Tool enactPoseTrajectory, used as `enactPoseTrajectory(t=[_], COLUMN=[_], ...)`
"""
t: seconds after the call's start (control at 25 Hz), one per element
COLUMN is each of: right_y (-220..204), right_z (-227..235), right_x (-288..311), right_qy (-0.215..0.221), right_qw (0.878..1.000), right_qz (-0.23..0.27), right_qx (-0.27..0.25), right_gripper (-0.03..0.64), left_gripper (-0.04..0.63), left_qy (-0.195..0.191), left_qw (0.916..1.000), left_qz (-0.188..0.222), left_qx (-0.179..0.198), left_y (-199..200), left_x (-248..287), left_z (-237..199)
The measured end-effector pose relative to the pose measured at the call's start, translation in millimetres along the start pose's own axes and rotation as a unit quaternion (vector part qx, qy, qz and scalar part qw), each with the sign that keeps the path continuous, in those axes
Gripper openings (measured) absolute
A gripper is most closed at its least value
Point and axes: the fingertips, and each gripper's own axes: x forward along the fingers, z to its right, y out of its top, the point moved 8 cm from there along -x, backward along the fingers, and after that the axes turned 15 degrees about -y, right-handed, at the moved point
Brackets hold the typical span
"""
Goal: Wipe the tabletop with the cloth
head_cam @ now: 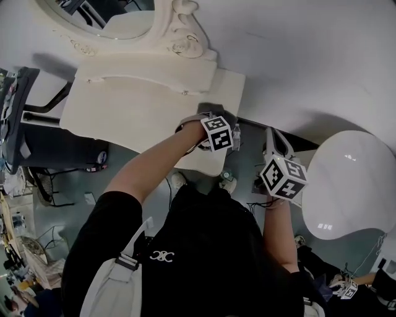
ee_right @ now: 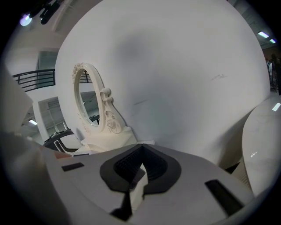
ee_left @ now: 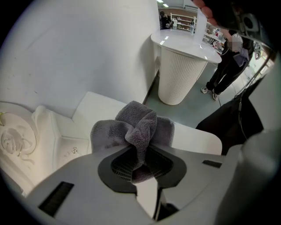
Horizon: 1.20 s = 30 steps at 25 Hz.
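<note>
A grey terry cloth [ee_left: 138, 127] is bunched up and pinched in my left gripper [ee_left: 139, 151], which is shut on it. The cloth rests at the right end of the white dressing tabletop [ee_left: 99, 105]. In the head view the left gripper [head_cam: 207, 121] is over the table's [head_cam: 136, 111] right front corner, with the cloth [head_cam: 216, 109] showing dark just beyond its marker cube. My right gripper [head_cam: 273, 143] hangs off the table to the right, above the floor. Seen in its own view, the right gripper [ee_right: 140, 151] is shut with nothing between its jaws and faces the wall.
An ornate oval mirror [head_cam: 111, 18] stands on the table's back edge against the white wall. A round white pedestal table [head_cam: 346, 186] stands to the right. A dark chair [head_cam: 31, 136] is at the left. Cables lie on the floor, and a person [ee_left: 232, 57] stands far off.
</note>
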Motion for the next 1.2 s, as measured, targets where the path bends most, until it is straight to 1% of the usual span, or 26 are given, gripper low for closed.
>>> enactPoseTrajectory(t=[0.2, 0.32, 0.44, 0.6, 0.68, 0.72, 0.8, 0.84, 0.88, 0.92, 0.96, 1.0, 1.04, 1.08, 1.12, 1.2], right_y=[0.0, -0.4, -4.0, -12.5, -20.5, -25.6, -34.5, -37.8, -41.1, -44.8, -49.1, -53.7, -58.4, -63.1, -67.4, -74.8], right_z=[-16.6, -25.6, -35.6, -47.6, -55.7, -60.3, -70.2, -76.1, -82.9, -90.4, -98.6, -107.4, -116.6, -125.6, -134.3, -150.5], right_x=[1.5, -2.7, -7.1, -20.6, -28.7, -32.7, -40.3, -44.1, -48.1, -52.3, -56.2, -59.5, -62.2, -64.1, -65.6, -68.5], right_qy=[0.008, 0.007, 0.002, -0.017, -0.028, -0.032, -0.038, -0.041, -0.043, -0.045, -0.045, -0.045, -0.044, -0.042, -0.04, -0.036], right_qw=[1.0, 1.0, 1.0, 1.0, 0.999, 0.999, 0.999, 0.999, 0.999, 0.999, 0.999, 0.999, 0.999, 0.999, 0.999, 0.999], right_qz=[0.002, 0.003, 0.005, 0.013, 0.012, 0.01, 0.008, 0.009, 0.01, 0.01, 0.01, 0.009, 0.007, 0.006, 0.004, 0.004], right_qx=[-0.006, -0.006, -0.005, 0.007, 0.011, 0.013, 0.016, 0.018, 0.019, 0.018, 0.017, 0.015, 0.013, 0.01, 0.008, 0.005], right_gripper=[0.005, 0.005, 0.005, 0.005, 0.006, 0.005, 0.005, 0.005, 0.005, 0.005, 0.005, 0.005, 0.005, 0.005, 0.005, 0.005], left_gripper=[0.066, 0.066, 0.067, 0.066, 0.066, 0.067, 0.067, 0.067, 0.067, 0.067, 0.067, 0.067, 0.067, 0.067, 0.067, 0.067], left_qy=[-0.02, -0.038, -0.061, -0.101, -0.116, -0.123, -0.139, -0.147, -0.157, -0.167, -0.179, -0.195, -0.207, -0.207, -0.199, -0.182], left_qw=[0.9993, 0.9981, 0.9958, 0.9892, 0.9863, 0.9853, 0.9839, 0.9832, 0.9815, 0.9779, 0.9714, 0.962, 0.9525, 0.9464, 0.9428, 0.9361], left_qz=[-0.006, -0.001, 0.014, 0.04, 0.054, 0.061, 0.077, 0.089, 0.105, 0.125, 0.15, 0.171, 0.184, 0.191, 0.197, 0.21], left_qx=[0.03, 0.048, 0.067, 0.098, 0.104, 0.101, 0.081, 0.061, 0.034, -0.002, -0.043, -0.086, -0.126, -0.158, -0.182, -0.216], left_y=[-19.7, -28.0, -36.4, -48.1, -56.7, -62.4, -75.1, -81.9, -89.2, -97.2, -105.9, -115.9, -128.1, -141.6, -154.5, -177.7], left_x=[0.4, -1.3, -2.2, -3.1, -4.5, -4.7, -5.3, -6.5, -8.1, -9.6, -10.4, -10.6, -11.0, -12.2, -13.9, -16.7], left_z=[28.7, 47.7, 66.4, 95.0, 105.7, 110.2, 116.0, 116.8, 116.4, 114.8, 112.5, 110.4, 107.8, 103.0, 96.6, 85.0])
